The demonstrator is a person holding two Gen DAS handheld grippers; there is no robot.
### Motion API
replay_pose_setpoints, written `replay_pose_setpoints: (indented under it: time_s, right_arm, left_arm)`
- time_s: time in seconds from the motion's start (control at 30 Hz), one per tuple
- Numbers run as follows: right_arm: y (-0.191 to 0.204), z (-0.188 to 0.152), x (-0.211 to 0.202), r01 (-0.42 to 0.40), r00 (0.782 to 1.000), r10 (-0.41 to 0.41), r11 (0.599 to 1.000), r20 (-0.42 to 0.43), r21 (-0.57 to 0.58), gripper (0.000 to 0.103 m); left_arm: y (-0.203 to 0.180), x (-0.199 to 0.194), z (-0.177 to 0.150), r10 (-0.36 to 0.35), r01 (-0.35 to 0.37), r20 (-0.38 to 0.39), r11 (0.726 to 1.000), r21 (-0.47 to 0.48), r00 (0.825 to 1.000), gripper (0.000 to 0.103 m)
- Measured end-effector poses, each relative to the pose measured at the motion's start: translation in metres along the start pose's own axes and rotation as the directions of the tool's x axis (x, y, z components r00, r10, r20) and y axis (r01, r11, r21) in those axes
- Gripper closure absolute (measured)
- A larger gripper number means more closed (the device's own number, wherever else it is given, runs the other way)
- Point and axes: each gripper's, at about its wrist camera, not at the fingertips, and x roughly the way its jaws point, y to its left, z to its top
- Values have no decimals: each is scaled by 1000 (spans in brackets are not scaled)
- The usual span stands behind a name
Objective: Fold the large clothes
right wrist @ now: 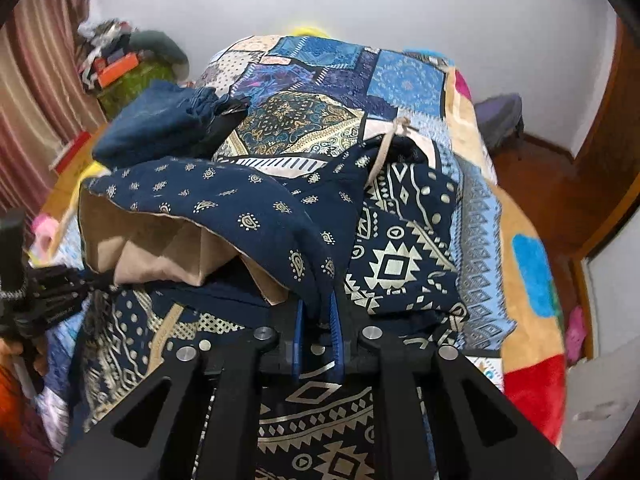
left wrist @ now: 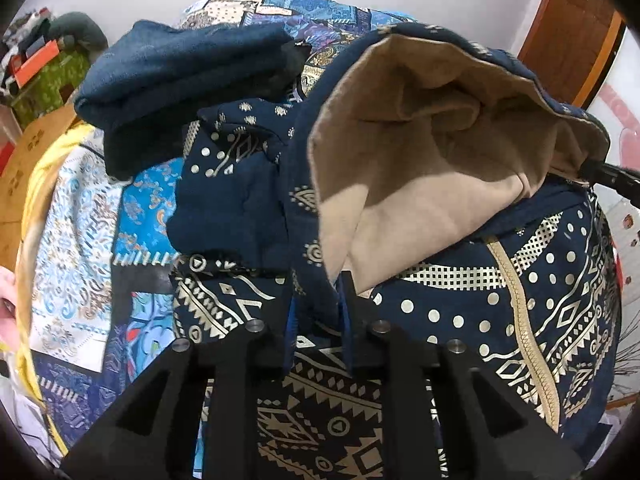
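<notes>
On bed [right wrist: 472, 128] | navy garment [right wrist: 248, 200] hem lifted | both jaws apparently pinching it

navy gold-printed garment [left wrist: 500, 300], beige lining [left wrist: 420, 152]

Folded pile [right wrist: 160, 128] lies on bedspread [right wrist: 404, 80], behind-left of garment [right wrist: 400, 240].

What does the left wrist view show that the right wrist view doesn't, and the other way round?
Only the left wrist view shows the yellow cloth edge at far left and the garment's beige trim strip. Only the right wrist view shows the striped curtain, the drawstring and the red blanket corner. Both show the navy printed garment with its tan lining, pinched by the left gripper and the right gripper, the folded blue clothes and the patchwork bedspread.
</notes>
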Motion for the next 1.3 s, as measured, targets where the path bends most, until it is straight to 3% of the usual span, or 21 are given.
replay_pose_setpoints:
  time_s: [0.07,0.23,0.33,0.47,0.7,0.93,1.0,1.07,1.13,1.23,1.3]
  right_arm:
    - [6,-1,-1,17,1000,-18,999,-10,-35,85]
    - [18,8,-7,-18,1000,16,996,-14,-92,60]
    - [25,16,-7,-27,1000,27,993,2,-114,52]
    - [35,31,5,-25,1000,25,991,-2,-133,51]
    - [47,53,28,-70,997,64,988,-44,-135,51]
    - [51,67,36,-157,987,154,982,-36,-104,51]
    - [50,70,37,-177,984,175,980,-36,-87,57]
    - [49,71,39,-198,980,194,978,-47,-72,72]
    - [47,72,40,-210,976,207,976,-65,-56,88]
    - [41,71,37,-251,965,248,968,-81,-23,94]
    - [37,69,33,-277,957,276,961,-85,-8,95]
  left_arm:
    - [-1,-7,2,13,-13,16,1000,14,1000,80]
    - [-2,-27,15,22,-25,77,999,41,997,68]
    - [-1,-34,28,22,-28,112,998,50,993,63]
    - [0,-32,47,12,-19,133,998,54,991,61]
    - [11,-4,78,-18,15,107,999,33,994,61]
    - [13,10,99,-106,107,99,994,1,989,61]
    - [11,9,102,-122,122,100,993,10,987,61]
    - [7,7,103,-129,127,112,992,20,985,66]
    - [2,3,102,-128,125,119,992,34,985,79]
    - [-4,-5,100,-129,124,129,991,47,983,94]
    - [-6,-13,98,-129,122,141,991,53,982,95]
